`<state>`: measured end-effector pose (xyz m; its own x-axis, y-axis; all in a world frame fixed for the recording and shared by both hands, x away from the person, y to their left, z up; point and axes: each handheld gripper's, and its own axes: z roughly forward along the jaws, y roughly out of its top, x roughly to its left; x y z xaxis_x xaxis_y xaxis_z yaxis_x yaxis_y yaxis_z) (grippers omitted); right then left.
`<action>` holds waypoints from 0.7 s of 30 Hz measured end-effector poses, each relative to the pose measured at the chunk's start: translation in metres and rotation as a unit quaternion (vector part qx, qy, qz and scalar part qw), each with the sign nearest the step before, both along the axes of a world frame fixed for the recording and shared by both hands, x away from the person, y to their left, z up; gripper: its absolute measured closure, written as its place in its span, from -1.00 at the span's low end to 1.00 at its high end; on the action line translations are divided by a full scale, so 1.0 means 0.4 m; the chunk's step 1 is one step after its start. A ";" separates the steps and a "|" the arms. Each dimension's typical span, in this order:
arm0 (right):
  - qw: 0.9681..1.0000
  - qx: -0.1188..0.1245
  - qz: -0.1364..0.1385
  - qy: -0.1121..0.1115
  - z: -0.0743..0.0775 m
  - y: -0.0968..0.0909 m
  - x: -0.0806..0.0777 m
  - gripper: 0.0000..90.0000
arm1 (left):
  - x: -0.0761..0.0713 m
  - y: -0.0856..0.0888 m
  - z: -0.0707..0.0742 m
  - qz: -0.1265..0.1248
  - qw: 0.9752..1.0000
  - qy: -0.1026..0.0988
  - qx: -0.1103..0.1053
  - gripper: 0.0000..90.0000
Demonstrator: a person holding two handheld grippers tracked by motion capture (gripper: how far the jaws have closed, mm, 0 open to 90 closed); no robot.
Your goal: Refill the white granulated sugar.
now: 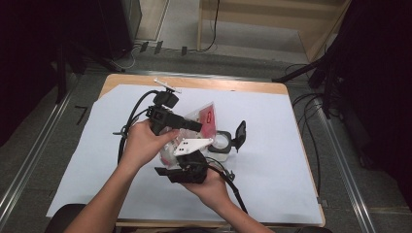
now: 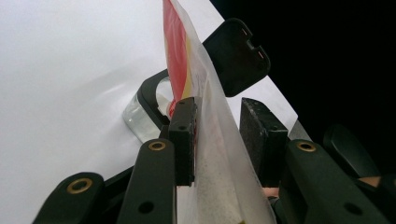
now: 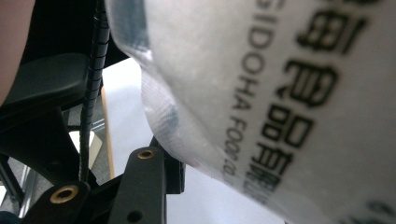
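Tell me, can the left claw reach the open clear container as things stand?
Probably not directly: the left claw has the plastic bag between its jaws, and the clear container sits beyond it.

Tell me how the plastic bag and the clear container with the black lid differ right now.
The plastic bag is soft, translucent and printed with red, while the clear container is rigid with a black rim. The bag is held up off the table between the left gripper and right gripper; the container stands on the white sheet, untouched. The bag's top looks sealed from here; the container's black lid is flipped open. Both sit near the table's middle.
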<state>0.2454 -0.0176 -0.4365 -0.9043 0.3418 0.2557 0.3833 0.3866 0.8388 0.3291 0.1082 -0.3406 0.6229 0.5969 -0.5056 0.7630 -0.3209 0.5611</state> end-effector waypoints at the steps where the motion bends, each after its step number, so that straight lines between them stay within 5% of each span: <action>1: 1.000 0.000 0.000 0.001 -0.001 0.000 0.000 0.41 | -0.001 -0.001 -0.001 0.001 1.000 0.001 -0.003 0.49; 21: 1.000 -0.001 -0.002 0.001 0.000 -0.002 -0.002 0.41 | -0.003 -0.004 0.002 -0.001 1.000 -0.002 0.002 0.49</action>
